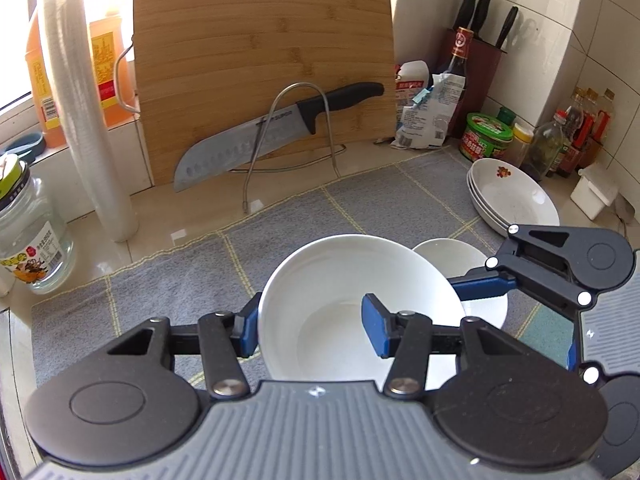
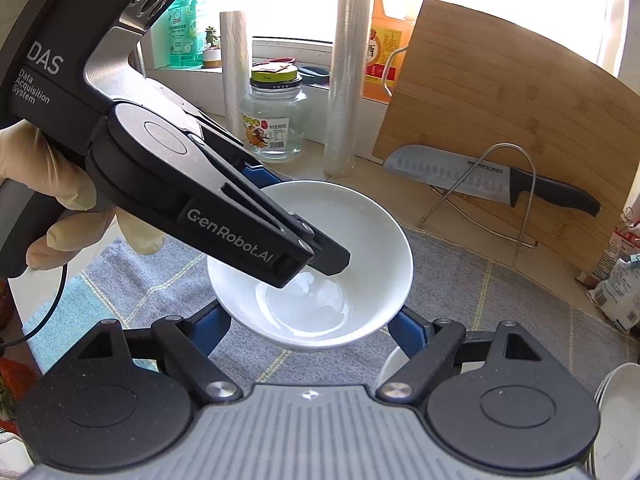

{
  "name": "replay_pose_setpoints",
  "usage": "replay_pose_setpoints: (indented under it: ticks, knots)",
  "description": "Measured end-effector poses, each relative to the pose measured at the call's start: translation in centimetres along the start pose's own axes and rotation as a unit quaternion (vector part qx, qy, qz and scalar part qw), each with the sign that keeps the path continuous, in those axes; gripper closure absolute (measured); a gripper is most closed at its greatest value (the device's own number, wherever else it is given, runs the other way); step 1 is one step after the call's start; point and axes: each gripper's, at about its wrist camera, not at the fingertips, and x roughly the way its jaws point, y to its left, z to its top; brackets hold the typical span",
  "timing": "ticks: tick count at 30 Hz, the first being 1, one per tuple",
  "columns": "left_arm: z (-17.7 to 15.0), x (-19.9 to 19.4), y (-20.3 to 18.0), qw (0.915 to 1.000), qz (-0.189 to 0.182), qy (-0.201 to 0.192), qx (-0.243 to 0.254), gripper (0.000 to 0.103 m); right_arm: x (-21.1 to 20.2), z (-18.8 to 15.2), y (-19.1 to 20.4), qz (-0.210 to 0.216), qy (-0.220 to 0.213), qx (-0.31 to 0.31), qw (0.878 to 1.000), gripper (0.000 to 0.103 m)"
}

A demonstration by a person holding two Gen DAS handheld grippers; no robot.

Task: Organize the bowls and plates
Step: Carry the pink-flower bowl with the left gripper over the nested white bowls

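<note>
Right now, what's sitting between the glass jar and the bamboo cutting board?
An upright roll of clear plastic film stands between the glass jar and the cutting board. Both wrist views show it.

**Black and grey handheld grippers with blue fingers**

The left gripper [image 1: 312,330] has a ribbed grey body with a small white diamond mark at its front edge. Two black round discs flank it, each feeding a black triangular link with a cut-out window, pinned by silver round-headed screws. Its fingers [image 1: 374,326] are blue pads on black carriers. Seen from the right wrist, its side carries white lettering "GenRobot.AI", and the dark housing reads "DAS Data Acquisition System". A thin black cable [image 2: 48,312] hangs from the handle. The hand [image 2: 60,204] wears a pale, cream-coloured glove. The right gripper [image 2: 308,328] repeats the build, with white dots on its black links.
</note>
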Motion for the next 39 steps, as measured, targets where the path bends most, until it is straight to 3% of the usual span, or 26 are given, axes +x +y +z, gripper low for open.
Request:
replay_pose_setpoints:
  ticks: [22, 39]
  knots:
    - [3.5, 4.9, -6.9, 0.9946, -0.072, 0.011, 0.073, 0.052, -3.2, -3.9, -5.1, -0.071, 0.003, 0.063, 0.995, 0.015]
    - [3.1, 7.4, -7.9, 0.9923, -0.089, 0.036, 0.079, 0.051, -2.5, -5.6, -6.3, -0.069, 0.025, 0.079, 0.994, 0.014]
